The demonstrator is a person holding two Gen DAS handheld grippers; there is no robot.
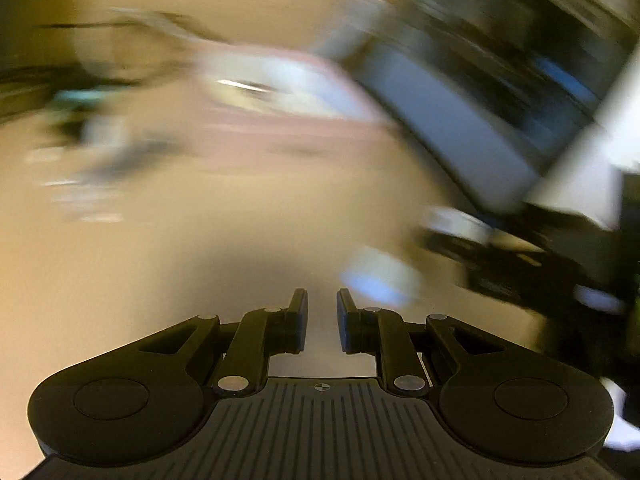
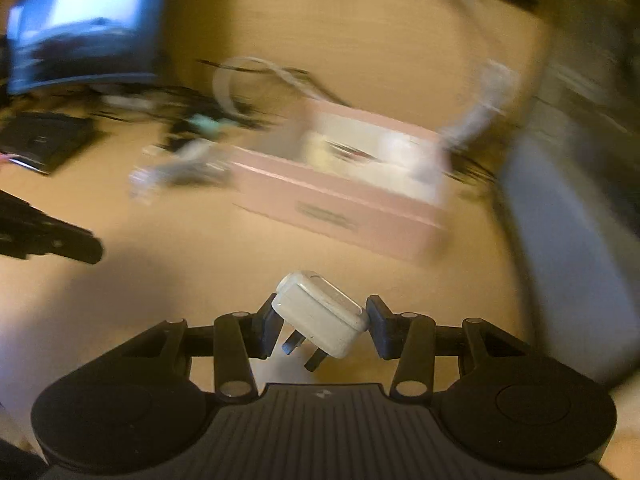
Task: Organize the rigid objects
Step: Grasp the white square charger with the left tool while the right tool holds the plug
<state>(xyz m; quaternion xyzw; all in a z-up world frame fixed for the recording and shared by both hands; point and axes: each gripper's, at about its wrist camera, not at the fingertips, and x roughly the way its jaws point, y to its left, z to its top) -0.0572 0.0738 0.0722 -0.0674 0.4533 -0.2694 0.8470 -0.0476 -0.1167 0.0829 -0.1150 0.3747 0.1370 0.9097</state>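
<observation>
- Pale wood surface [image 2: 192,280] fills both wrist views, and heavy motion blur smears nearly everything past my fingers.
- Nearest in the right wrist view, my right gripper [image 2: 320,326] has its fingers clamped on a white plug adapter [image 2: 320,316]. The pads press on its two ends.
- That adapter sits skewed in the grip. Its long axis runs from upper left to lower right, and its dark prongs [image 2: 302,354] point down and back toward the camera.
- Nearest in the left wrist view, my left gripper [image 1: 322,320] holds nothing. Its fingers are drawn close with a narrow bare gap between them, showing only wood.
- Ahead of the held adapter, slightly right of the line my right fingers point along, lies the pink box [image 2: 344,200], open side up, with pale items inside that I cannot make out.
- I judge that box to be the drop-off, so the coming move turns on this: it lies straight beyond the right fingers, apart from them, and the right hand already carries the load.
- From the left hand the pink box [image 1: 288,128] is also ahead, but farther off.
- Beyond the box, tangled dark cables [image 2: 168,96] and a lit screen [image 2: 84,24] sit at far left.
</observation>
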